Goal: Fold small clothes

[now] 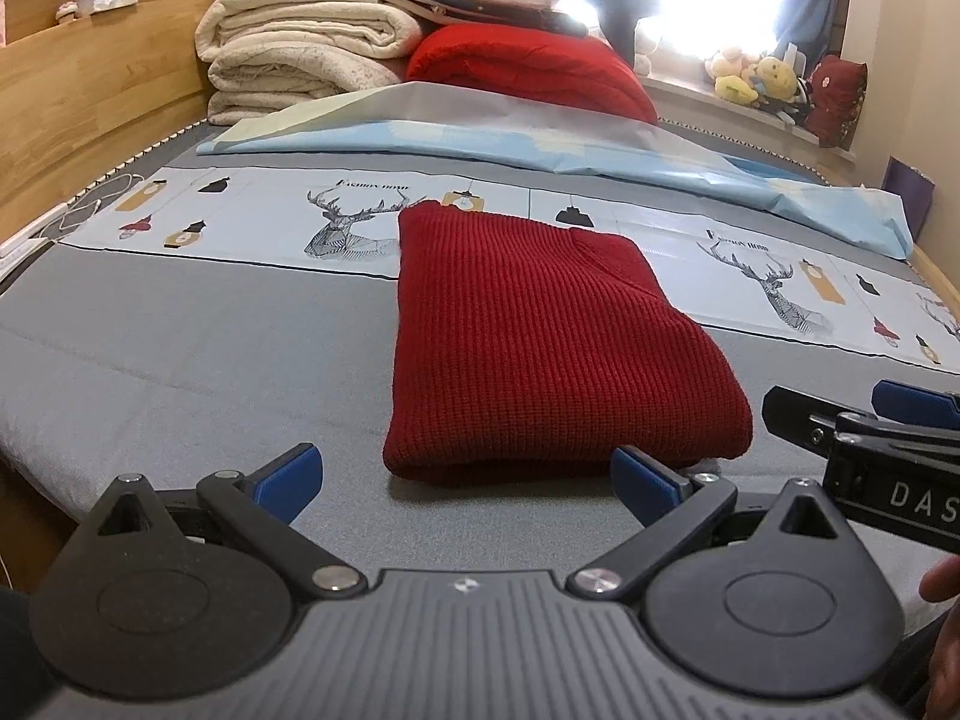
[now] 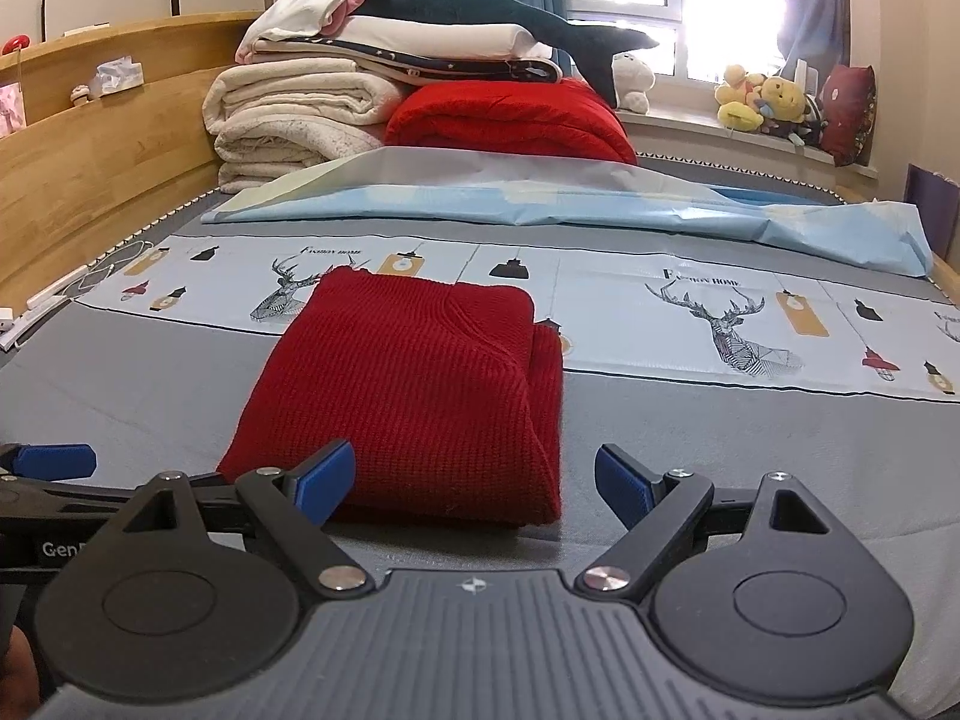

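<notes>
Left tool [image 1: 465, 483] sits released at 6 o'clock, near the dark red ribbed knit sweater [image 1: 540, 348], folded into a neat rectangle on the grey bed [image 1: 180, 348]. Right tool [image 2: 474, 483] gapes empty too, probably because the fold looks finished.

A: Any readable text?
B: "FASHION HOME" above each line-drawn stag on the pale printed bed sheet [image 2: 600, 300]. "DAS" in white on the right black two-finger gripper [image 1: 864, 414]. "Gen", cut off, on the left black gripper [image 2: 36, 462].
</notes>
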{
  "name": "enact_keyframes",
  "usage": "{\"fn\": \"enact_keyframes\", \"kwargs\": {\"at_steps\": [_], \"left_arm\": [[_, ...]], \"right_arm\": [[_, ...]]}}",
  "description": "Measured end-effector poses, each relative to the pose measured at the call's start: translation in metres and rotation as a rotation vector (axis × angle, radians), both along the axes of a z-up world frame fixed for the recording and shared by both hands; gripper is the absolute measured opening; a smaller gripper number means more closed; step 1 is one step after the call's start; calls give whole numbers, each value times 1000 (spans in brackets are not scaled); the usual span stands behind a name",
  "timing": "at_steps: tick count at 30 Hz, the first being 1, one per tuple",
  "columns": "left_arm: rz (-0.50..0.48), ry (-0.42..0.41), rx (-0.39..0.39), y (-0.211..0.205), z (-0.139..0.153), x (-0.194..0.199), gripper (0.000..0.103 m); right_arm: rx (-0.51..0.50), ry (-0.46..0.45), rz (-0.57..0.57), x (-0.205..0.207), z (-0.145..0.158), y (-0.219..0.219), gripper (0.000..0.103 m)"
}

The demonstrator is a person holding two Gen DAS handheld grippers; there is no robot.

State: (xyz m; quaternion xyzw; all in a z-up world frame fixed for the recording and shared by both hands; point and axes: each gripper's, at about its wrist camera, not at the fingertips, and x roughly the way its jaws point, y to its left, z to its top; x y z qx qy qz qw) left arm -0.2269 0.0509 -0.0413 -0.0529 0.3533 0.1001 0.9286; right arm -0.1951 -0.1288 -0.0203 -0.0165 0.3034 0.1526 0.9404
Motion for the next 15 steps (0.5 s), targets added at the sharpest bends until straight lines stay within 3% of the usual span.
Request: {"fn": "enact_keyframes", "kwargs": {"at_steps": [15], "left_arm": [[7, 14, 2, 0, -5, 4, 102]], "right_arm": [[-31, -18, 9, 0, -1, 5, 88]]}}
